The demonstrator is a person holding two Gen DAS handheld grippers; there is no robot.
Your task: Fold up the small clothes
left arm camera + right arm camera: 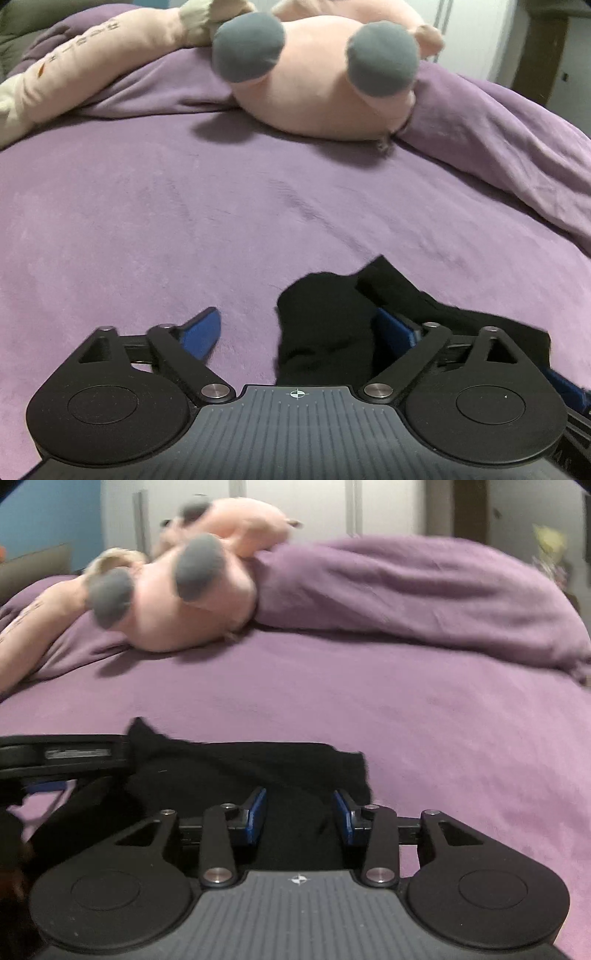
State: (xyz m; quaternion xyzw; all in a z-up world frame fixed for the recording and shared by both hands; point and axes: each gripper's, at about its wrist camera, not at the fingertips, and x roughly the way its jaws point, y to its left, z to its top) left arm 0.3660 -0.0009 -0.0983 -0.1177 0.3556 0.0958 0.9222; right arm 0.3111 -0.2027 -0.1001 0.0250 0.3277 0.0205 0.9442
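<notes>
Left wrist view: the left gripper [299, 332], jaws spread wide and released, hangs over one black garment [325, 325] on the purple bed [147, 221]; one pink plush toy [317, 92] lies beyond.

Right wrist view: the right gripper [300, 818], jaws half parted, straddles the garment [240, 771]; whether they pinch it I cannot tell.

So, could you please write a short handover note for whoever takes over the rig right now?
Left gripper: jaws wide open, black garment bunched between them, not pinched.
Right gripper: jaws part open over the garment's near edge, pads not visibly pressing.
The garment lies rumpled on the purple blanket; pink plush toy sits farther back.
Done: no neat fold visible.
Left: flatten and fold the garment.
</notes>
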